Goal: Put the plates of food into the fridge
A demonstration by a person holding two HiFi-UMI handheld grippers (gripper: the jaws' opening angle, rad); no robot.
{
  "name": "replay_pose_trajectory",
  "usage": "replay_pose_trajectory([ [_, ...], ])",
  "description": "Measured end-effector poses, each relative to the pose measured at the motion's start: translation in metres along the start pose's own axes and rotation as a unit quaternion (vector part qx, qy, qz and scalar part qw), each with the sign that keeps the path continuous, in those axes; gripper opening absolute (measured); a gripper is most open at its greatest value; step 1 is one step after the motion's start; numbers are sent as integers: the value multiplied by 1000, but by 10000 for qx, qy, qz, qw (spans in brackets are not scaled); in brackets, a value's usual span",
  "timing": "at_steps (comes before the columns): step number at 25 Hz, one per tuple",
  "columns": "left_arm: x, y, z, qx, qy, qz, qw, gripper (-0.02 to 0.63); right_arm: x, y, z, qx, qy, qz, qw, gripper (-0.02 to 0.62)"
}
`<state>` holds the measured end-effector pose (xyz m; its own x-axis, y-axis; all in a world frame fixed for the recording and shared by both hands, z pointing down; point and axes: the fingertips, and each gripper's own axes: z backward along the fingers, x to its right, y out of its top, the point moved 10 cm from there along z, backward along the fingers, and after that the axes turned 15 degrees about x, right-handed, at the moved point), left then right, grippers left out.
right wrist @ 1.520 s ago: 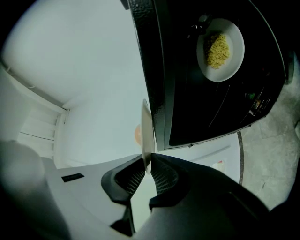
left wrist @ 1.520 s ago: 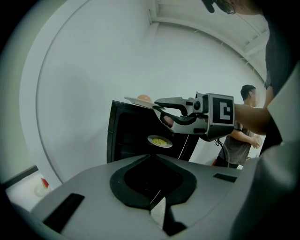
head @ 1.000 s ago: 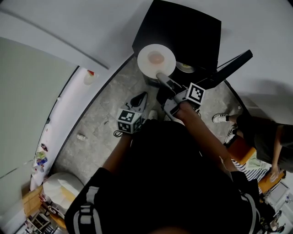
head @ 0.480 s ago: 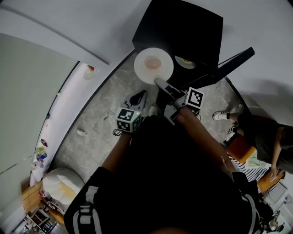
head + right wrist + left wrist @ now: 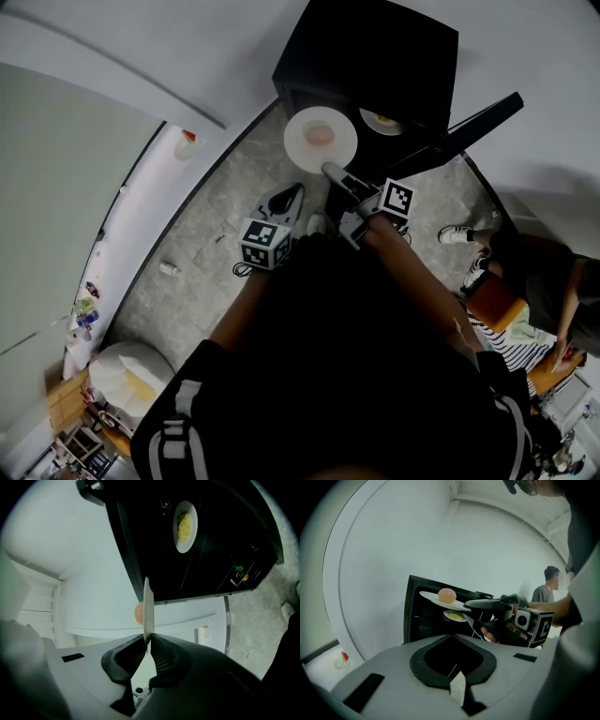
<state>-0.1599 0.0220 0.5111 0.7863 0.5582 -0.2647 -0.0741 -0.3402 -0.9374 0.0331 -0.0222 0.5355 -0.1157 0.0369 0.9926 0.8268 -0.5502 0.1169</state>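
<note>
A white plate (image 5: 321, 138) carrying a round peach-coloured food (image 5: 320, 135) hangs level in front of the open black fridge (image 5: 375, 47). My right gripper (image 5: 330, 171) is shut on the plate's near rim. In the right gripper view the plate (image 5: 147, 602) shows edge-on between the pads, with the food (image 5: 138, 612) to its left. A second plate with yellow food (image 5: 382, 121) lies on a shelf inside the fridge. My left gripper (image 5: 281, 202) hangs lower left of the fridge, shut and holding nothing; its view shows the held plate (image 5: 436, 600) at the fridge mouth.
The fridge door (image 5: 478, 127) stands open to the right. A seated person (image 5: 544, 281) and a pair of shoes (image 5: 457, 234) are at the right. A white ledge with a small red-topped item (image 5: 187, 142) runs along the left wall. A white bin (image 5: 127, 375) stands lower left.
The held plate has shifted slightly down and toward me relative to the fridge, still in the right gripper's grip. The left gripper has hardly moved.
</note>
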Motion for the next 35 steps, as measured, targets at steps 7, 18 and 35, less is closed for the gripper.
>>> replay_pose_trajectory([
  [7,-4,5,-1,3,-52,-108,9999,23,30,15,-7,138,-142,54,9998,49],
  [18,-14,5,-1,-38,-59,-81,9999,23,64,37,-32,290,-280,57,9992,49],
  [35,-32,9,-11,-102,-87,-55,9999,23,98,66,-72,806,-467,-154,9955,49],
])
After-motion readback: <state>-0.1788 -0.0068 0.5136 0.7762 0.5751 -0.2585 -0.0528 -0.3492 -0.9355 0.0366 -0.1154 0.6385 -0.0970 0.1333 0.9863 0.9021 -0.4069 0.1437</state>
